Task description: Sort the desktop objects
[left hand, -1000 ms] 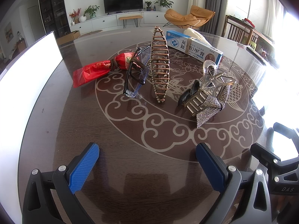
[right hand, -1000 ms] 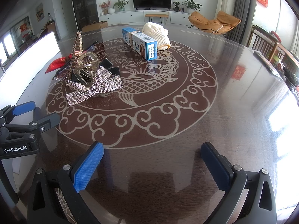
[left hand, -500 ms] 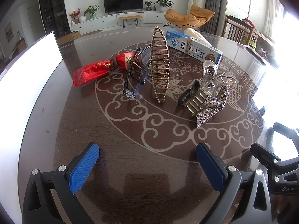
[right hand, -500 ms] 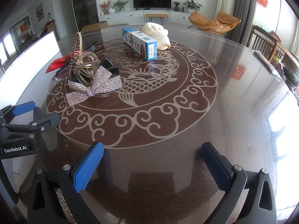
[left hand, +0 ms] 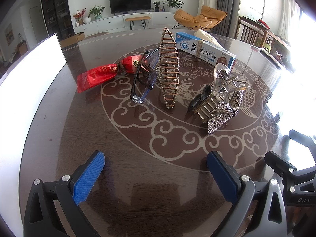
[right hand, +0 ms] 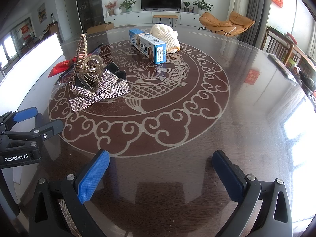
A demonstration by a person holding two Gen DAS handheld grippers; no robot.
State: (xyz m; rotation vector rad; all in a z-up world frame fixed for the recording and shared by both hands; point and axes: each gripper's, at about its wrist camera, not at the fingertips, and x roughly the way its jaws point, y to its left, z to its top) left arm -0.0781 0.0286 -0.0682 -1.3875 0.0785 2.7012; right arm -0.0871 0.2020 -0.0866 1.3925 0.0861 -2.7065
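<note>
Both claws hang low over the near, bare part of the worktop (right hand: 246, 98), each spread wide and holding nothing; I judge they wait there because no item has been chosen yet. The left claw (left hand: 156, 169) faces the cluster on the worktop's far left half. In that view the copper hair clip (left hand: 168, 69) stands on edge, long axis running away from the camera. The glasses (left hand: 143, 81) lean just beside it, and the red packet (left hand: 104, 73) lies left of them. The clear claw clip (left hand: 227, 83) sits on the sparkly bow (left hand: 223, 112). From the right claw (right hand: 161, 170), the blue box (right hand: 148, 45) lies farther back, its barcode end pointing toward the camera, with the cream glove (right hand: 166, 34) behind it.
</note>
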